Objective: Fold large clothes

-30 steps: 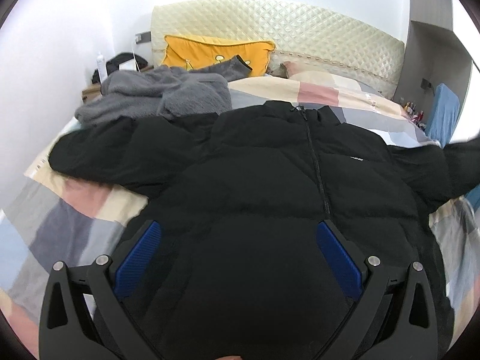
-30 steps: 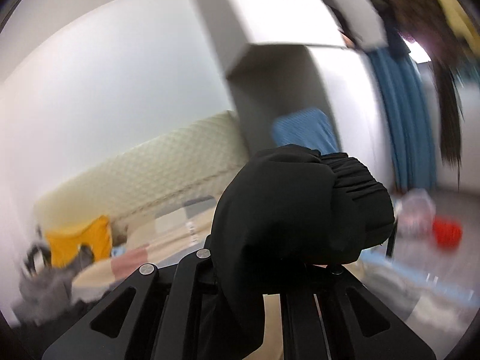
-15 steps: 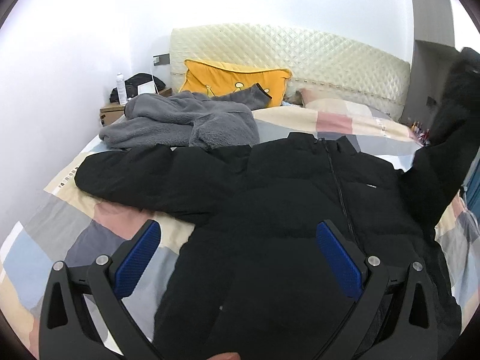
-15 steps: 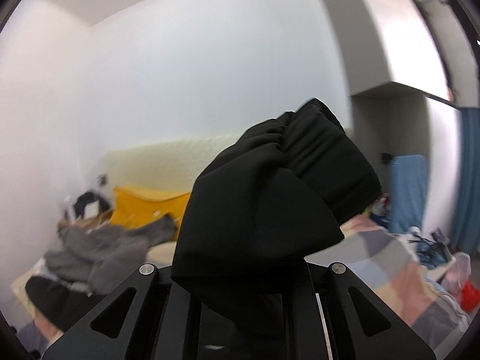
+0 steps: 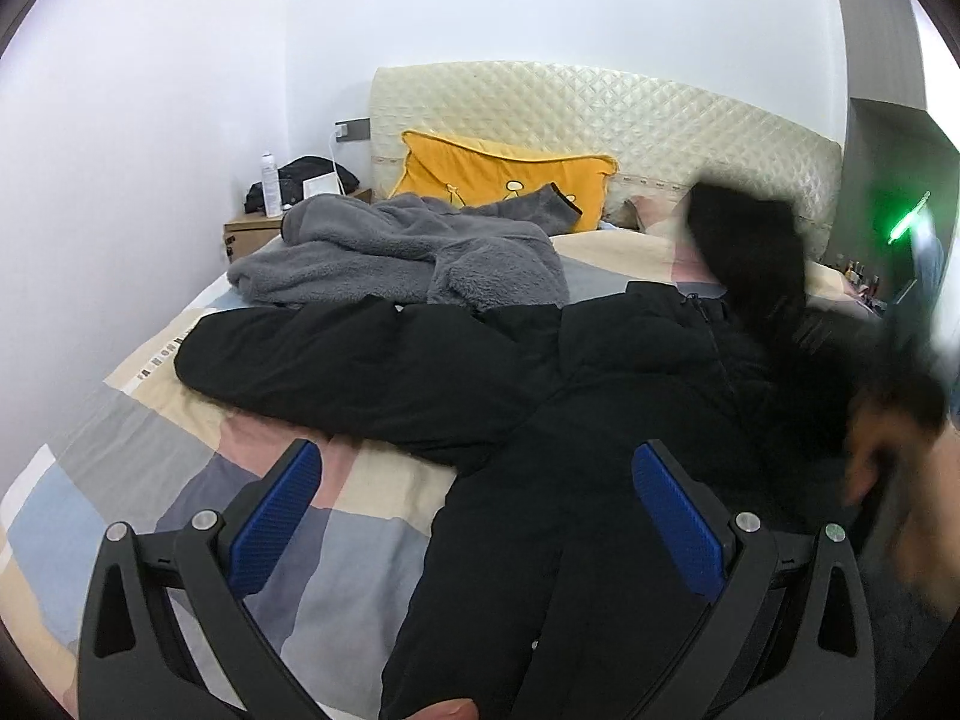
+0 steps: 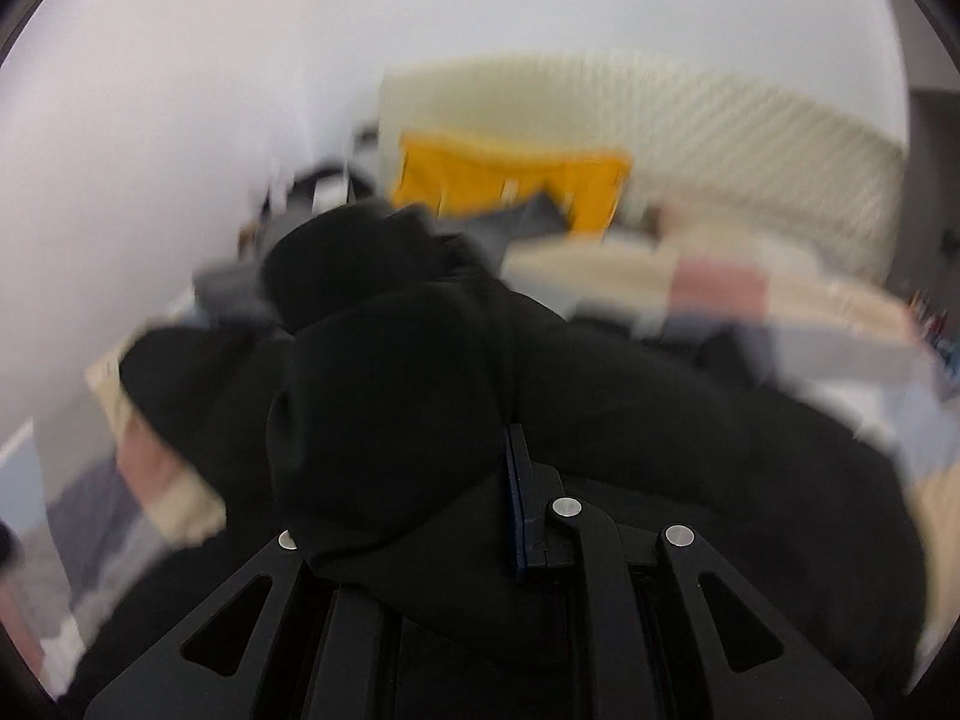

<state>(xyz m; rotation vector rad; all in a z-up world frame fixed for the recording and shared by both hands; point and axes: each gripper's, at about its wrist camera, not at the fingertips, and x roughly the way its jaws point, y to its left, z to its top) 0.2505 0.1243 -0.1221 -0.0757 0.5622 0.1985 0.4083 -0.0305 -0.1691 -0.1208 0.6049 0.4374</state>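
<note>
A black puffer jacket [image 5: 600, 408] lies front up on the patchwork bed [image 5: 180, 480], its left sleeve [image 5: 336, 360] stretched out to the left. My left gripper [image 5: 474, 510] is open and empty above the jacket's lower left part. My right gripper [image 6: 420, 480] is shut on the jacket's right sleeve [image 6: 384, 396], whose cuff bunches over the fingers. In the left wrist view that sleeve [image 5: 750, 264] is blurred and raised over the jacket's right chest.
A grey fleece garment [image 5: 408, 252] lies beyond the jacket. A yellow pillow [image 5: 504, 174] leans on the cream headboard [image 5: 600, 114]. A bedside table [image 5: 252, 234] with a bottle stands at the left wall. A grey cabinet [image 5: 888, 180] is at the right.
My right gripper has swung the held sleeve from out at the right side in over the jacket. My left gripper has shifted left and back; more bedspread shows under it.
</note>
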